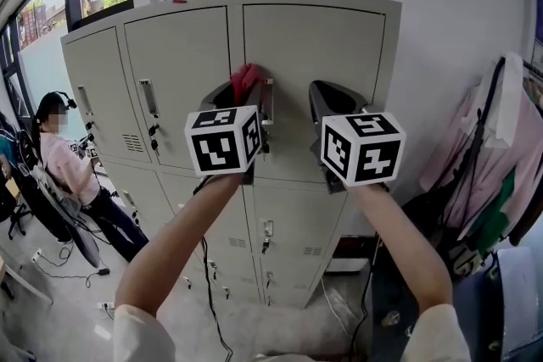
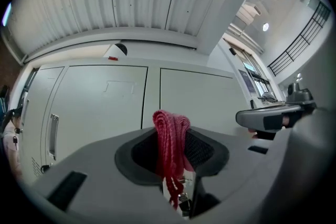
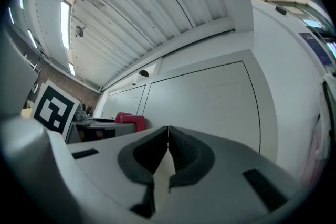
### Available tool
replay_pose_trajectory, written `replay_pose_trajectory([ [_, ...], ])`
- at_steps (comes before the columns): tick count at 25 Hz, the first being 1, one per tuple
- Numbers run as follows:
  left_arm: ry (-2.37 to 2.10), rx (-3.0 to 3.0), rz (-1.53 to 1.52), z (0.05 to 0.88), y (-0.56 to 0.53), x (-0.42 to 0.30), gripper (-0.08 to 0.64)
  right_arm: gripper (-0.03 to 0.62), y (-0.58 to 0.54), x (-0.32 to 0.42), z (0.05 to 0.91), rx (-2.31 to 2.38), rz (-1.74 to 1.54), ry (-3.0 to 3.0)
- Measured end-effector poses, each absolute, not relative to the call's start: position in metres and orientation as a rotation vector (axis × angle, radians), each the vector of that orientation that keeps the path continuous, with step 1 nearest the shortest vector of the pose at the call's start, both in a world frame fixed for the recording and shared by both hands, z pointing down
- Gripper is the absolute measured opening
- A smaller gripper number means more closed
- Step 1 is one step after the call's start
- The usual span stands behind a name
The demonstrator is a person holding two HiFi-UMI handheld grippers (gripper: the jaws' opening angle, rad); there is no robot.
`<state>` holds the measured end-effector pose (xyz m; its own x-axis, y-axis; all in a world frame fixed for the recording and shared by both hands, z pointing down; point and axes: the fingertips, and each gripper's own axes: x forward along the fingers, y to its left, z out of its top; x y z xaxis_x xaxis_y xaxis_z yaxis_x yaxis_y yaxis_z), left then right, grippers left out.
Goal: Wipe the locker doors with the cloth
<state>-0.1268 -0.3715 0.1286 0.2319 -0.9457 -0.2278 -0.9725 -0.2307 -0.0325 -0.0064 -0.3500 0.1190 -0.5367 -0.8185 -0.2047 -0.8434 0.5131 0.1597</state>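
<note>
Plainly the left claw (image 1: 243,94) is clamped on the red cloth (image 1: 246,79), which stands up between its jaws as a bunched, knitted fold; it is held up at the seam between the two upper locker doors (image 1: 182,55). The cloth looks light, soft and limp, so it should flatten under pressure rather than push stiffly, and its knit will probably drag a little on painted metal. A hold low on the bunch, as now, leaves the looped top free for wiping; yet little of it sticks out, so the claw's hard tips could rub the door. Just beside the cloth a handle (image 1: 268,102) stands proud of the smooth, stiff door, and a loose loop might snag there. Further right, the right claw (image 1: 329,100) is closed with nothing in it, its jaws meeting edge to edge, raised before the right-hand door (image 1: 314,42). Whether the cloth actually touches a door I cannot tell, since no view shows the contact from the side; the cloth's full size is unknown, most of it being pinched inside the claw. In the head view the marker cubes and forearms cover much of both claws and the middle doors.
</note>
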Motion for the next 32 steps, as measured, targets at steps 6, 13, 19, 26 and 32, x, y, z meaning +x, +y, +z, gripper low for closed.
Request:
replay_pose_trajectory([
  [6, 1.825, -2.317, 0.265, 0.127, -0.378, -0.12, 0.123, 0.002, -0.353, 0.009, 0.128, -1.465, 0.307, 2.648],
  [13, 1.736, -2.36, 0.237, 0.129, -0.376, -0.084, 0.123, 0.002, -0.355, 0.023, 0.131, -1.492, 0.285, 2.623],
  [19, 1.686, -2.405, 0.259, 0.132, -0.376, -0.057, 0.123, 0.002, -0.353, 0.041, 0.135, -1.539, 0.281, 2.604],
  [26, 1.607, -2.458, 0.257, 0.134, -0.374, -0.02, 0.123, 0.002, -0.349, 0.073, 0.133, -1.615, 0.289, 2.565],
  [32, 1.519, -2.511, 0.246, 0.138, -0.372, 0.021, 0.123, 0.002, -0.342, 0.097, 0.133, -1.667, 0.297, 2.535],
])
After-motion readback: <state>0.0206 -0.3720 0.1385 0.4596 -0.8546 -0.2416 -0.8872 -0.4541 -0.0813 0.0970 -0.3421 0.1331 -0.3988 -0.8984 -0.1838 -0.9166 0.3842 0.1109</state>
